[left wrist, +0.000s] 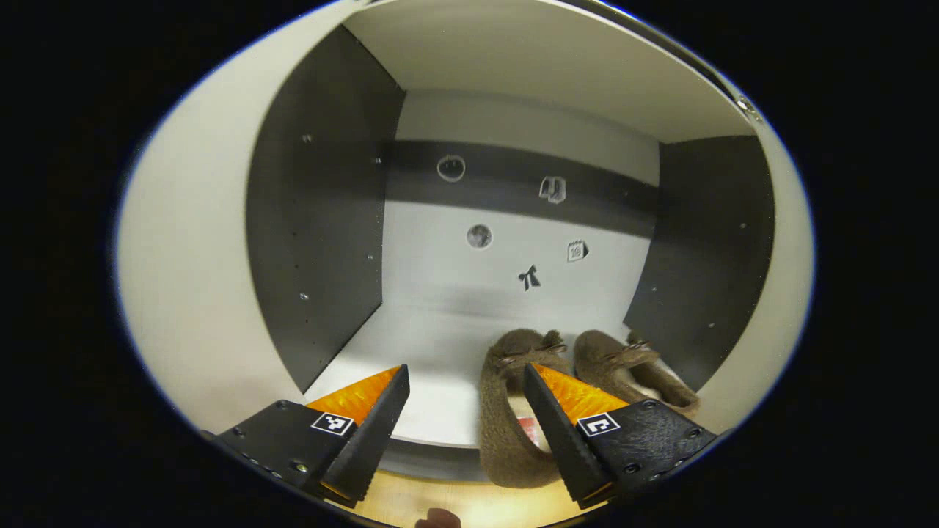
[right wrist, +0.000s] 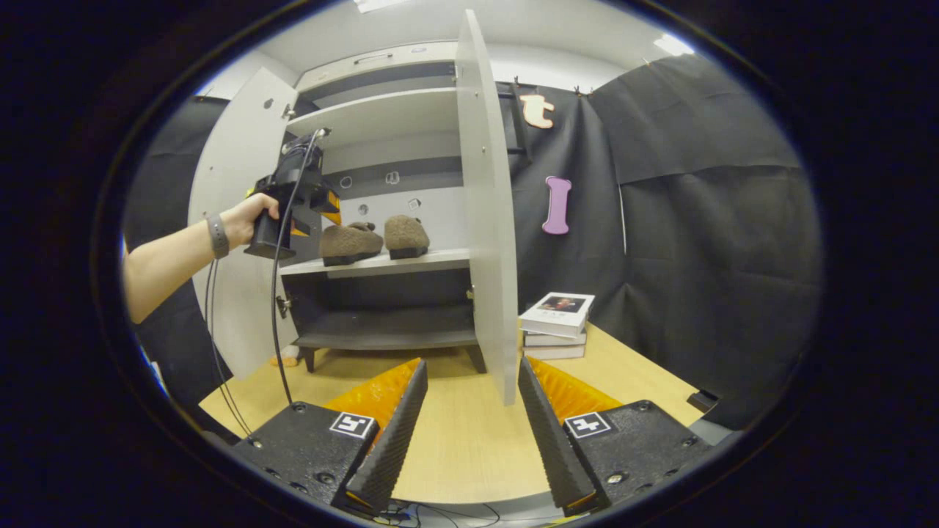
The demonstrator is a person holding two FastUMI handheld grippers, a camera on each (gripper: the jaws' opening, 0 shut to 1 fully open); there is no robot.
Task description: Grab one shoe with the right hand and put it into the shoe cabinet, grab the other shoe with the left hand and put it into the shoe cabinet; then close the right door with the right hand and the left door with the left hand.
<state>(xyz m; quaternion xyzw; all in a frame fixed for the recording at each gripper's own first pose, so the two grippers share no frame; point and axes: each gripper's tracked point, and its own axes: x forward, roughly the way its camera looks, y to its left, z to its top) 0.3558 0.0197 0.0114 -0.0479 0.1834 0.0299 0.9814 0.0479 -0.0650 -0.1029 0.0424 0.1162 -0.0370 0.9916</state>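
Two brown fuzzy shoes stand side by side on the cabinet's middle shelf (right wrist: pixel 440 258): one (left wrist: pixel 506 418) (right wrist: pixel 351 242) nearer the left gripper, the other (left wrist: pixel 623 363) (right wrist: pixel 406 235) to its right. My left gripper (left wrist: pixel 466 425) is open just in front of the shelf; the nearer shoe's heel lies against its right finger. In the right gripper view a hand holds that left gripper (right wrist: pixel 330 209) up beside the shoes. My right gripper (right wrist: pixel 469 425) hangs open and empty over the wooden table, back from the cabinet. Both the right door (right wrist: pixel 484 205) and the left door (right wrist: pixel 235 220) stand open.
The right door's edge (right wrist: pixel 506 381) hangs close ahead of my right gripper. A stack of books (right wrist: pixel 557 319) lies on the wooden table (right wrist: pixel 469 455) to the door's right. A cable (right wrist: pixel 275 293) drops from the left gripper. A lower shelf (right wrist: pixel 389 339) sits beneath the shoes.
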